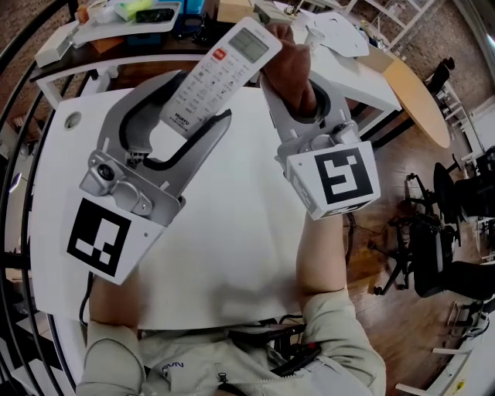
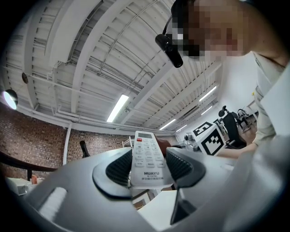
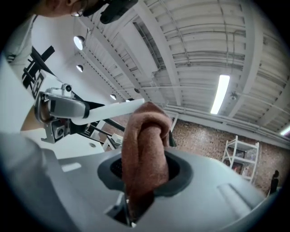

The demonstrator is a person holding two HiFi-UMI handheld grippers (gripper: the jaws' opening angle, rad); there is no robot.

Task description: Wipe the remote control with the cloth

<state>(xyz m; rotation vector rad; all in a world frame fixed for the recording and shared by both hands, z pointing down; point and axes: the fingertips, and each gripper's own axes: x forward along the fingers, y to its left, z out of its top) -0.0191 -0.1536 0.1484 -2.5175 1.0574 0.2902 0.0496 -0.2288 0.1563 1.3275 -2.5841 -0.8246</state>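
A white remote control (image 1: 219, 71) with a red button and a grey screen is held up above the white table (image 1: 232, 232). My left gripper (image 1: 189, 128) is shut on its lower end; the ribbed pads (image 2: 120, 166) press both sides of the remote control (image 2: 147, 158). My right gripper (image 1: 298, 100) is shut on a folded brown cloth (image 1: 294, 66). That cloth (image 3: 145, 149) bulges out between the jaws and touches the remote's upper end (image 3: 115, 109) from the right. Both grippers point upward, away from the table.
A cluttered desk (image 1: 131, 19) with trays and boxes stands beyond the table's far edge. A round wooden table (image 1: 414, 97) and black office chairs (image 1: 456, 232) are at the right. The person's sleeve (image 1: 340, 332) and torso fill the bottom.
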